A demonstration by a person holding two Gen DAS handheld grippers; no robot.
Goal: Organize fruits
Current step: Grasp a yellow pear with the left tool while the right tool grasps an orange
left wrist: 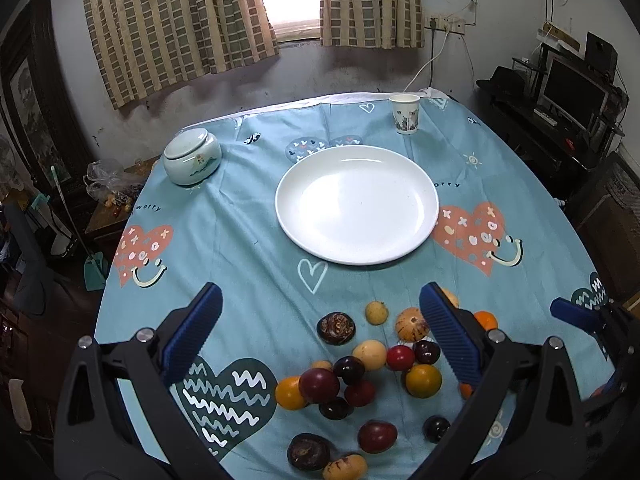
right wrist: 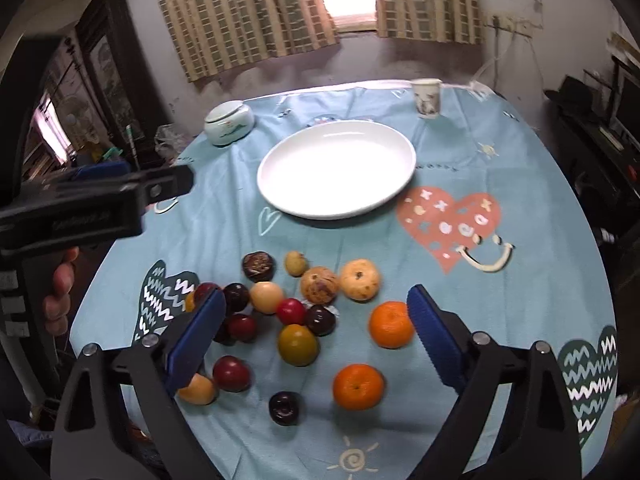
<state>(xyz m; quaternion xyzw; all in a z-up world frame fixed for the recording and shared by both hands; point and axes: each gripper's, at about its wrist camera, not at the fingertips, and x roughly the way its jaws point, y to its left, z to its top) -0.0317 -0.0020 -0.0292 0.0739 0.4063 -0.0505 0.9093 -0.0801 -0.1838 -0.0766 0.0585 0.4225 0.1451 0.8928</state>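
Fruit lies loose on the near half of the desk (right wrist: 520, 152), all of it short of the empty white plate (right wrist: 336, 168) at the centre. Right gripper (right wrist: 316, 332), jaws wide and holding nothing, points down over the pile; a yellow-green fruit (right wrist: 298, 345) sits almost midway between its fingers, an orange (right wrist: 391, 324) just inside the right finger. Round fruit, no long axis to align. Left gripper (left wrist: 320, 336), jaws also wide and empty, hangs over the pile's left part. Right hand looks nearer to a grasp; plate lies straight beyond.
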